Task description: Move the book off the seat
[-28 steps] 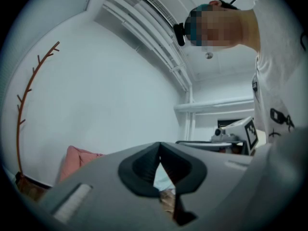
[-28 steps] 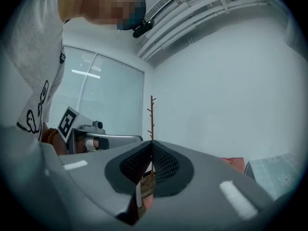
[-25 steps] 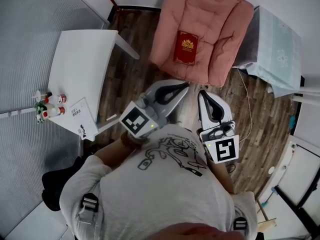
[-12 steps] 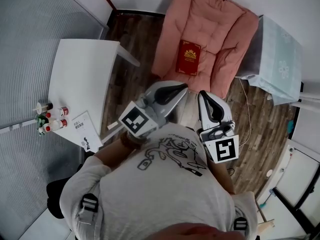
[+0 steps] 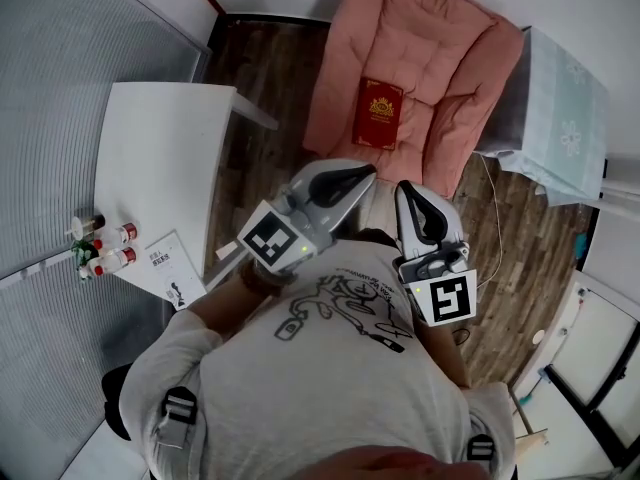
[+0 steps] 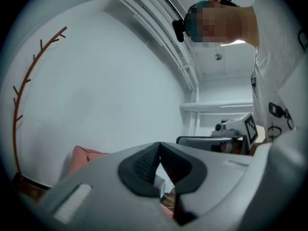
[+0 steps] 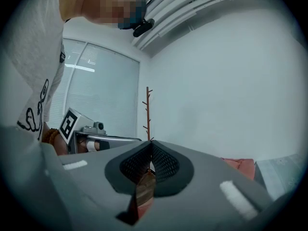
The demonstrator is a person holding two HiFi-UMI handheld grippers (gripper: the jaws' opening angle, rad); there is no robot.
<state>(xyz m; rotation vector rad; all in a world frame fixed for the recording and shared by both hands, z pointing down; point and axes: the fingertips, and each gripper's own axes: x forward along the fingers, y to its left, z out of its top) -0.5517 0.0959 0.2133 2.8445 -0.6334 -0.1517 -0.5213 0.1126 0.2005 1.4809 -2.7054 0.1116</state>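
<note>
Brown wood floor (image 5: 270, 78) all around. On it, at the top, a big soft pink seat (image 5: 420, 28). Off to the left, well apart from the seat, a white table (image 5: 160, 158). To the right, just beside the seat, a small table with a pale cloth (image 5: 565, 88).

Lower down, held close to the chest and short of the seat: the left gripper (image 5: 368, 172) and the right gripper (image 5: 406, 190). Both squeezed tight shut, both holding nothing, both pointing level toward the seat.

Lying flat near the middle of the seat cushion: the red book (image 5: 378, 114) with gold on its cover. Not touched yet.

Looks like the reaching part of the job. To do it well:

- Step closer and bring a gripper low over the cushion.
- Open the jaws wide before getting to the book.
- Come in at the near edge of the book.
- Press one jaw gently into the soft cushion to slide under, and keep the other jaw on top.
- Squeeze on all the pages, not just the cover, or risk a floppy open book.
- Lift straight up, keep flat, then set down away from the seat.

If using the white table, mind the tiny bottles (image 5: 110, 236) and the thin booklet (image 5: 172, 273) at its near end.
</note>
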